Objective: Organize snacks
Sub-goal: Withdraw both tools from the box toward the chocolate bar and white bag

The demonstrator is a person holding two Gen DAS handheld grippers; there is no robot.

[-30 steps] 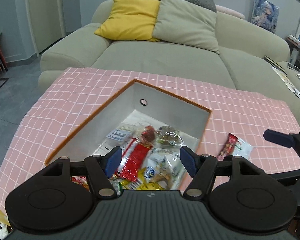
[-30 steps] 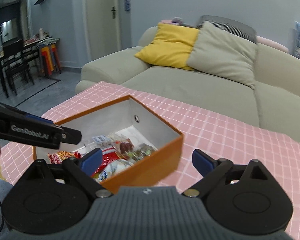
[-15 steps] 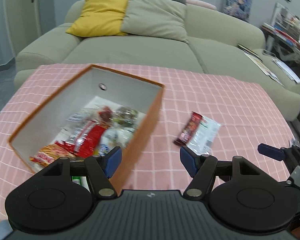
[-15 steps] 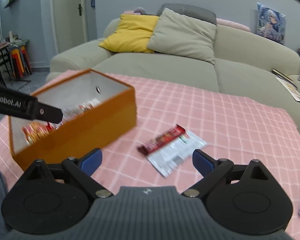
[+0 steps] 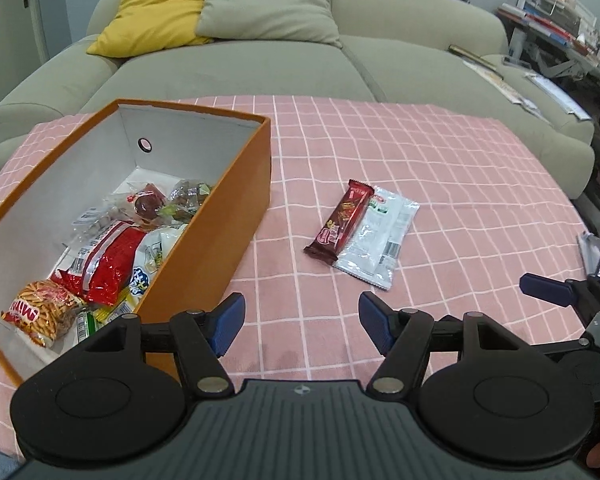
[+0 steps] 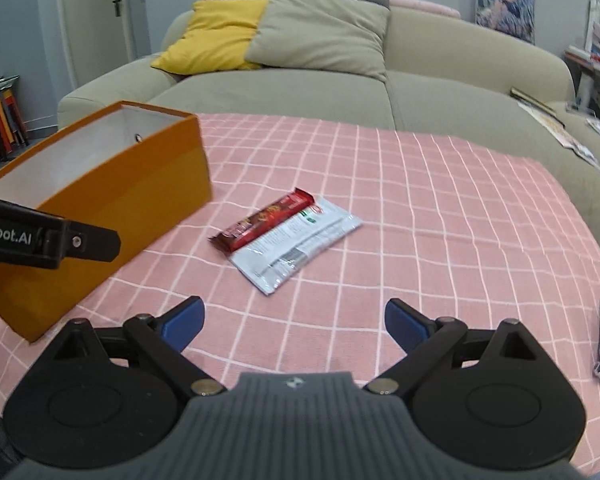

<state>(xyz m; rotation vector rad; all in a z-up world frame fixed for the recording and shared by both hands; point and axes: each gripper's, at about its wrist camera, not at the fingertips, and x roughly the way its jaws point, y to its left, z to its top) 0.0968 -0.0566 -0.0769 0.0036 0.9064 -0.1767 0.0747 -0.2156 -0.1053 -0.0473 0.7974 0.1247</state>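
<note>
A second ago our left tongs (image 5: 300, 316) looked into the orange box (image 5: 220, 236); now both tongs, our right tongs (image 6: 294, 320) included, gape wide and empty over the bench (image 5: 460, 184). The chocolate bar (image 5: 339, 220) touches the white packet (image 5: 380, 236), long axes pointing away toward the sofa (image 5: 260, 68).

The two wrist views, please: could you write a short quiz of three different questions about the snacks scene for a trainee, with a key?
1. True or false: the red chocolate bar lies inside the orange box.
2. Multiple choice: the white packet is A) on the sofa, B) on the pink checked cloth, touching the chocolate bar, C) in the box.
3. Fill in: both the left gripper and the right gripper are ____ and hold nothing.

Key:
1. False; it lies on the cloth beside the box.
2. B.
3. Open.
</note>
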